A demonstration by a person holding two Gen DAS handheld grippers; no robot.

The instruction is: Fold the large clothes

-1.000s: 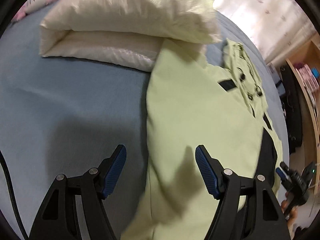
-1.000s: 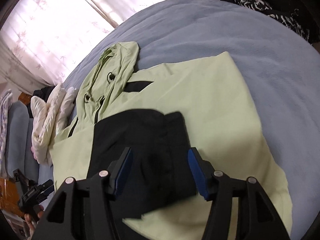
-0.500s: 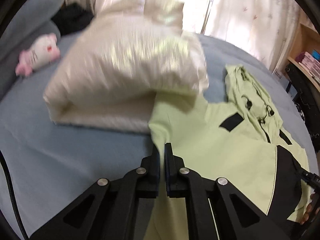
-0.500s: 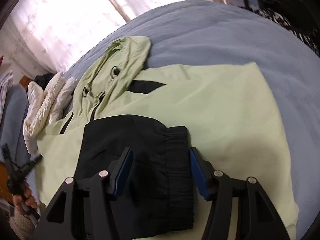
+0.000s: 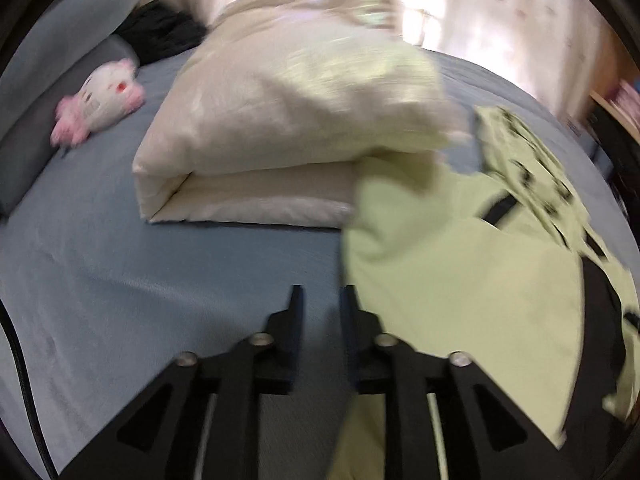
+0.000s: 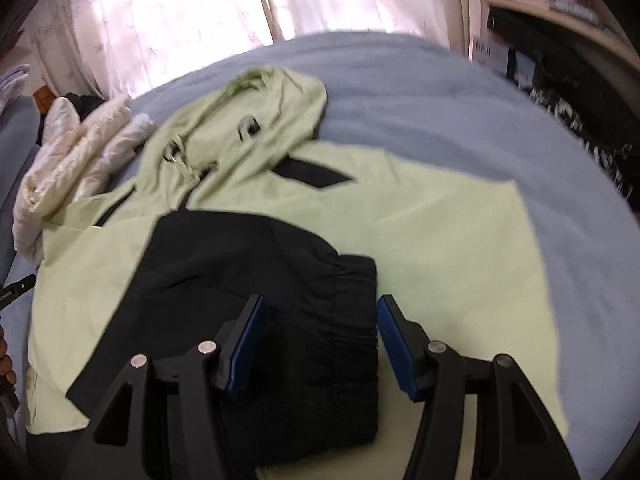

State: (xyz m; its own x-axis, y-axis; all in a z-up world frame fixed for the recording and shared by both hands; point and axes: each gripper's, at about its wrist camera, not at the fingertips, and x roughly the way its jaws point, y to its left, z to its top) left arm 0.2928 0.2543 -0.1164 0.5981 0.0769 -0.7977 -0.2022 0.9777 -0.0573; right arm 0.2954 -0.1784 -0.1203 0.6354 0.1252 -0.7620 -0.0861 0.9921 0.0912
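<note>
A pale green hooded jacket with black panels lies flat on the blue bed. My left gripper hovers beside the jacket's left edge. Its jaws are opening, a narrow gap apart, with only sheet showing between them. In the right wrist view the jacket has a black sleeve folded across its chest and its hood lies at the far end. My right gripper stands open above the sleeve's cuff, gripping nothing.
A folded cream duvet lies against the jacket's far left corner, and shows again as the duvet in the right view. A pink and white plush toy sits by grey pillows. Shelves and dark clutter line the bed's right side.
The left jaws went from wide open over the jacket's edge to shut, then parted a little, and the gripper lifted off the cloth. The right gripper slid over the black sleeve and rolled.
</note>
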